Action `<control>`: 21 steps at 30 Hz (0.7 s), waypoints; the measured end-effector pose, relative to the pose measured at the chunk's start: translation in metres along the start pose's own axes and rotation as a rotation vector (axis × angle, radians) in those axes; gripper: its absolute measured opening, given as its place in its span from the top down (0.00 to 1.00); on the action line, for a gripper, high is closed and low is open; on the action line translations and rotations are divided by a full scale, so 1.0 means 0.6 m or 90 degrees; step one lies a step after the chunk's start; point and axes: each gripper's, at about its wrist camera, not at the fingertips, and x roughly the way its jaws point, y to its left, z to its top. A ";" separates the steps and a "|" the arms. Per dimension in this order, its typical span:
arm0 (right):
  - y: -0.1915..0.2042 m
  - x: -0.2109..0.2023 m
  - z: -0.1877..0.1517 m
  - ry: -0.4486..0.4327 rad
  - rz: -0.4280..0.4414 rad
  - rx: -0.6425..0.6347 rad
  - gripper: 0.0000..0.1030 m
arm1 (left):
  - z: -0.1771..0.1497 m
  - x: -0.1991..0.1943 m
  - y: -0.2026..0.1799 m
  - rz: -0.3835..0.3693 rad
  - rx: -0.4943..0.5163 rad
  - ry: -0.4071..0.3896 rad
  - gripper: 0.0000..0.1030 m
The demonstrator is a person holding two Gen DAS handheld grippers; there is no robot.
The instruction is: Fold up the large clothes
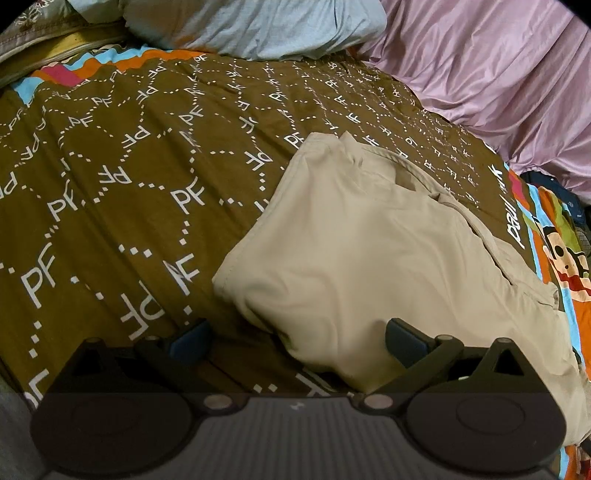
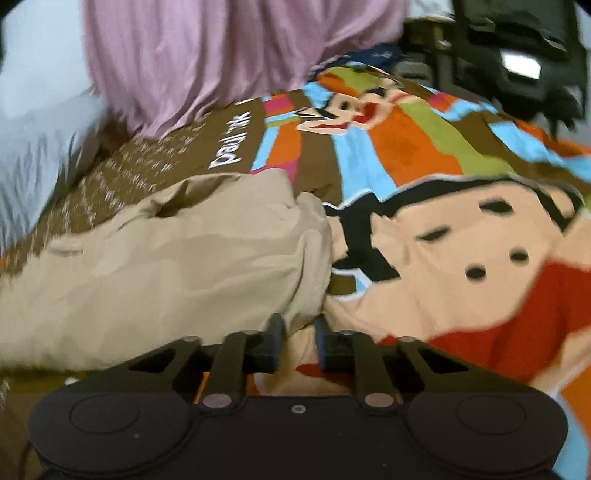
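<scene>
Left wrist view: left tool (image 1: 295, 339) gapes wide over the beige garment's (image 1: 369, 251) corner; right tool (image 2: 298, 341), narrowly parted, grips nothing beside its edge.

Folded garment (image 1: 369, 251) on bedspread (image 1: 129, 166), pillow (image 1: 258, 26) behind it, draped sheet (image 1: 498, 74) to its right

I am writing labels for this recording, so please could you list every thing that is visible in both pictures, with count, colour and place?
folded garment: one, beige, on the bedspread, before both grippers.
bedspread: one, brown with white letters, striped cartoon monkey end, covers the bed.
purple sheet: one, lilac, bunched beyond the bedspread.
blue cloth: one, pale blue, at the far edge.
dark objects: black, blurred, number unclear, past the bed.
left gripper: one, black, open, astride the garment's near corner.
right gripper: one, black, narrow gap, at the garment's edge; grip unclear.
</scene>
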 end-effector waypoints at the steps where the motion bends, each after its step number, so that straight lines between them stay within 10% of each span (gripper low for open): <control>1: 0.004 -0.004 0.004 -0.010 0.002 -0.025 0.92 | 0.000 0.000 0.000 0.000 0.000 0.000 0.00; 8: 0.091 -0.032 -0.004 -0.103 -0.113 -0.453 0.95 | 0.000 0.001 -0.002 0.006 0.009 0.000 0.00; 12: 0.095 -0.010 -0.024 -0.084 -0.148 -0.543 0.93 | 0.000 0.001 -0.001 0.004 0.012 0.001 0.00; 17: 0.087 -0.030 -0.007 -0.047 -0.162 -0.444 0.67 | 0.001 -0.001 0.003 -0.004 0.011 0.011 0.01; 21: 0.025 -0.078 0.031 -0.041 -0.018 -0.151 0.41 | -0.003 -0.005 0.006 -0.051 0.008 0.038 0.00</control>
